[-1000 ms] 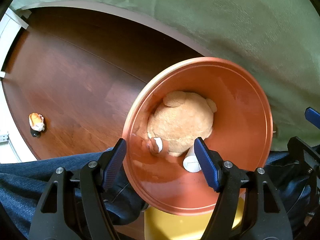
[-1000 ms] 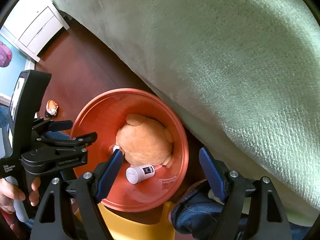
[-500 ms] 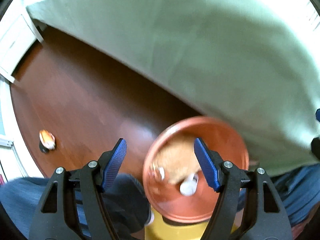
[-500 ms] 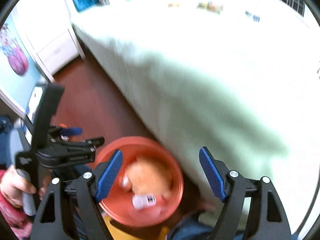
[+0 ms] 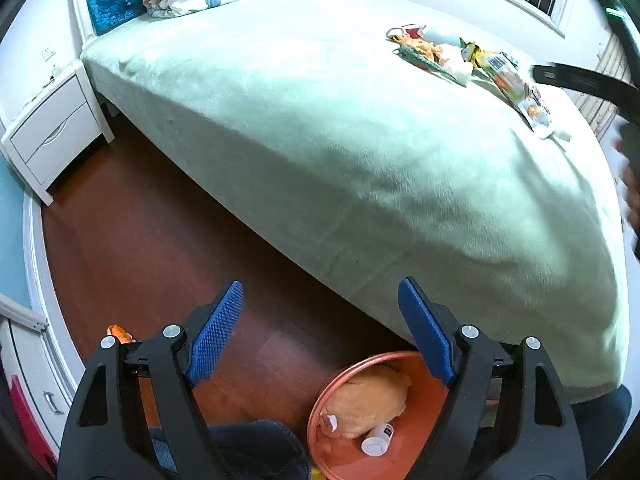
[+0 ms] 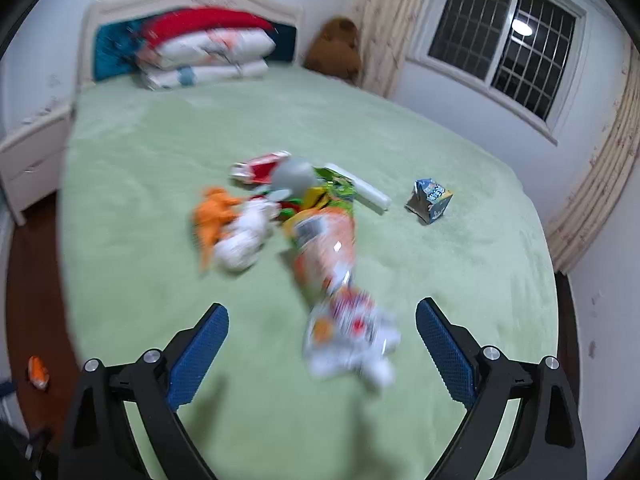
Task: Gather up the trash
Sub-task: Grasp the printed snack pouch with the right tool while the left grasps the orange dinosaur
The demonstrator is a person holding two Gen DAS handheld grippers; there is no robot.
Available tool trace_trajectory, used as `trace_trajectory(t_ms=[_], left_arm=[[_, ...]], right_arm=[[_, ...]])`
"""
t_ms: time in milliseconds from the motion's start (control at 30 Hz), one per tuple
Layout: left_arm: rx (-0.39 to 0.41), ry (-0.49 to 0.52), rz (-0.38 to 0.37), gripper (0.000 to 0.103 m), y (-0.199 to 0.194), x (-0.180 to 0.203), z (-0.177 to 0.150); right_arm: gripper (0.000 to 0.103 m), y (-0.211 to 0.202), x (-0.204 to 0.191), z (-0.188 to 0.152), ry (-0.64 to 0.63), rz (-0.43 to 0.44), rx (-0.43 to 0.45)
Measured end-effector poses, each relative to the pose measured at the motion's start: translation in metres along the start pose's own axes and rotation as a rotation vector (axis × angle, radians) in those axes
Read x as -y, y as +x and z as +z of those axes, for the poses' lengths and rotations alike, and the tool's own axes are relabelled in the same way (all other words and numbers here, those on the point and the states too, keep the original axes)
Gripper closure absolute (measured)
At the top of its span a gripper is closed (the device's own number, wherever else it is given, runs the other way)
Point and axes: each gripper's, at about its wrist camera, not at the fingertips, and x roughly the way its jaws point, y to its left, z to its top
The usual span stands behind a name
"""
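Observation:
A heap of wrappers and packets (image 6: 304, 220) lies in the middle of the green bed (image 6: 160, 264); it also shows far right in the left wrist view (image 5: 468, 60). A crumpled white and red wrapper (image 6: 352, 336) lies nearest, between the fingers of my open, empty right gripper (image 6: 322, 354), which hovers above the bed. A small blue carton (image 6: 430, 200) stands apart to the right. My left gripper (image 5: 320, 330) is open and empty, high above an orange bin (image 5: 348, 456) on the floor that holds a crumpled tan bag (image 5: 368, 404) and a small white bottle (image 5: 378, 438).
Stacked pillows (image 6: 204, 56) and a brown plush toy (image 6: 334, 48) sit at the headboard. A white nightstand (image 5: 52, 132) stands left of the bed. A small orange item (image 6: 38, 372) lies on the brown wood floor (image 5: 132, 240). A window (image 6: 504, 40) is at the right.
Both grippers have risen from just over the orange bin. The right one has swung up over the bed to face the trash heap. The left now looks down on bed and floor.

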Motion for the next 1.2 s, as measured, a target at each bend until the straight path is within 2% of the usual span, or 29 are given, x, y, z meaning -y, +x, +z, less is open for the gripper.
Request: trace_trajectory(t_ms=[100, 133, 167, 200, 267, 300, 333, 367, 500, 633, 767, 900, 1100, 1200], left_arm=[[-0.002, 0.001, 0.002, 0.025, 0.0, 0.0, 0.007], [-0.002, 0.0, 0.002, 0.025, -0.002, 0.002, 0.008], [-0.002, -0.001, 0.0, 0.025, -0.002, 0.002, 0.011], [0.0, -0.004, -0.002, 0.025, -0.003, 0.0, 0.013], [0.003, -0.007, -0.004, 0.025, -0.005, -0.002, 0.015], [0.005, -0.009, -0.006, 0.025, -0.005, -0.002, 0.017], [0.007, -0.011, -0.008, 0.025, -0.007, -0.002, 0.015], [0.01, -0.014, -0.013, 0.025, -0.009, -0.004, 0.014], [0.014, -0.028, -0.029, 0.025, -0.011, -0.003, 0.015], [0.021, -0.023, -0.038, 0.025, -0.012, 0.0, 0.018], [0.044, -0.027, -0.036, 0.025, -0.013, 0.0, 0.032], [0.081, -0.036, -0.056, 0.025, -0.012, 0.001, 0.065], [0.115, -0.019, -0.159, 0.025, 0.005, 0.023, 0.134], [0.111, -0.031, -0.216, 0.025, 0.03, 0.042, 0.173]], right_arm=[[0.011, 0.039, 0.006, 0.012, 0.02, -0.017, -0.094], [0.015, 0.053, 0.009, 0.015, 0.033, -0.022, -0.133], [0.027, 0.058, 0.011, 0.015, 0.041, -0.023, -0.155], [0.034, 0.066, 0.013, 0.016, 0.048, -0.013, -0.181], [0.038, 0.073, 0.015, 0.009, 0.044, -0.003, -0.215], [0.049, 0.075, 0.014, 0.007, 0.036, -0.008, -0.222], [0.055, 0.077, 0.014, 0.005, 0.035, -0.008, -0.229], [0.057, 0.076, 0.016, 0.001, 0.043, -0.005, -0.231], [0.062, 0.07, 0.021, -0.003, 0.06, 0.022, -0.206], [0.063, 0.043, 0.036, -0.007, 0.102, 0.07, -0.139], [0.063, 0.002, 0.054, -0.022, 0.15, 0.17, -0.067], [0.063, -0.038, 0.065, -0.043, 0.17, 0.253, -0.003], [0.063, -0.094, 0.065, -0.084, 0.184, 0.329, 0.087], [0.063, -0.116, 0.063, -0.103, 0.198, 0.349, 0.115]])
